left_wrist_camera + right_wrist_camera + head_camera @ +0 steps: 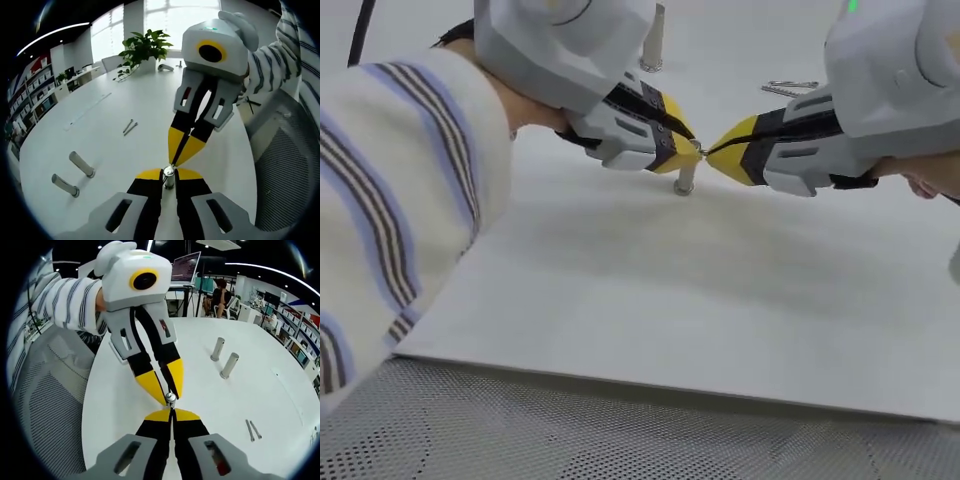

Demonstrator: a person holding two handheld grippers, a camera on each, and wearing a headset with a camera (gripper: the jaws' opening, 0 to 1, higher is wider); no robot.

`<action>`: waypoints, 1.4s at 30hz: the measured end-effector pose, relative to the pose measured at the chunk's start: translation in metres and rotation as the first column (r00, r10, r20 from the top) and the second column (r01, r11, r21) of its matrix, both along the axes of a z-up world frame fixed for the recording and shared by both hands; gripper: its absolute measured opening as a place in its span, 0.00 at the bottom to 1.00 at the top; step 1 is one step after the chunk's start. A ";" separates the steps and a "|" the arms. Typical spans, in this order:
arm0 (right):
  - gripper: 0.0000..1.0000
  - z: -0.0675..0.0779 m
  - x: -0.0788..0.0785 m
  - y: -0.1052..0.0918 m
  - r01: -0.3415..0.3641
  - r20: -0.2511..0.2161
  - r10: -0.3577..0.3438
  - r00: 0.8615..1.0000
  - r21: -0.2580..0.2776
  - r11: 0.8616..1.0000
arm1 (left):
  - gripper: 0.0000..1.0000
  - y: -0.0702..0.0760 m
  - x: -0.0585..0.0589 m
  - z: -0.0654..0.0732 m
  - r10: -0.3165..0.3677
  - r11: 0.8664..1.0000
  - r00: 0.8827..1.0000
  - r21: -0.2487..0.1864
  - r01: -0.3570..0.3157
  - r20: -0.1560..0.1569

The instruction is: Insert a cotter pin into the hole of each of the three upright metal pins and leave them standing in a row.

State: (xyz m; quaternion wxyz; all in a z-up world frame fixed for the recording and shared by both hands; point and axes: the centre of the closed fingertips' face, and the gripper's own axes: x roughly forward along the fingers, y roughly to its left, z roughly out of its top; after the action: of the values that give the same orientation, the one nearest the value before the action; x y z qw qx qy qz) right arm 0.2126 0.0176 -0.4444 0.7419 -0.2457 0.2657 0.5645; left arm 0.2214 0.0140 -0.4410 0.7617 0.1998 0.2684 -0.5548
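Nearest in the head view, a grey perforated surface along the bottom edge, with a striped sleeve looming at the left. Beyond that, the white bench.

Standing upright on the bench, a metal pin, held by the left gripper. Yellow-tipped fingers clamped on either side of its shaft, just under the head, as seen in the left gripper view. Coming in tip to tip from the opposite side, the right gripper, fingers pressed together on a thin cotter pin. Cotter pin's far end right at the head of the held pin; too small to tell whether already inside the hole.

Farther back on the bench, well apart from the held pin, a second metal pin and a third metal pin, both standing, near each other but not touching. Off to one side of them, two spare cotter pins lying flat, side by side.

Farthest away, a potted plant at the bench's far end in the left gripper view, and an open laptop past the bench in the right gripper view.
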 end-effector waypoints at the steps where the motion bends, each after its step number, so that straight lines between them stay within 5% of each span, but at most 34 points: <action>1: 0.00 0.000 0.000 0.000 0.002 0.002 -0.002 1.000 0.000 1.000 | 0.06 0.000 0.000 0.000 0.000 1.000 1.000 0.000 0.000 0.001; 11: 0.06 -0.002 -0.003 -0.003 0.030 0.007 -0.030 1.000 0.010 0.999 | 0.22 0.005 -0.008 0.010 0.030 1.000 1.000 -0.007 -0.030 0.007; 19: 0.11 -0.014 -0.005 -0.002 0.151 -0.070 -0.145 0.987 0.097 0.984 | 0.35 0.017 -0.019 0.019 0.075 0.996 0.997 -0.052 -0.074 0.008; 27: 0.17 -0.030 -0.003 0.000 0.217 -0.097 -0.205 0.974 0.138 0.966 | 0.60 0.025 -0.039 0.028 0.143 0.980 0.989 -0.137 -0.145 -0.024; 38: 0.21 -0.032 -0.001 0.011 0.259 -0.133 -0.238 0.962 0.172 0.951 | 0.98 0.040 -0.045 0.034 0.234 0.950 0.971 -0.201 -0.238 -0.047; 42: 0.15 -0.034 0.001 0.013 0.272 -0.141 -0.249 0.958 0.179 0.945 | 0.99 0.048 -0.048 0.032 0.247 0.944 0.966 -0.207 -0.257 -0.072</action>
State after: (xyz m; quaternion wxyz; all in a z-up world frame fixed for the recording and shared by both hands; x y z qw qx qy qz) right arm 0.2138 0.0306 -0.4782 0.8139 -0.1006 0.2814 0.4983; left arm 0.1734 0.0616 -0.4092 0.8373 0.0680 0.2475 -0.4828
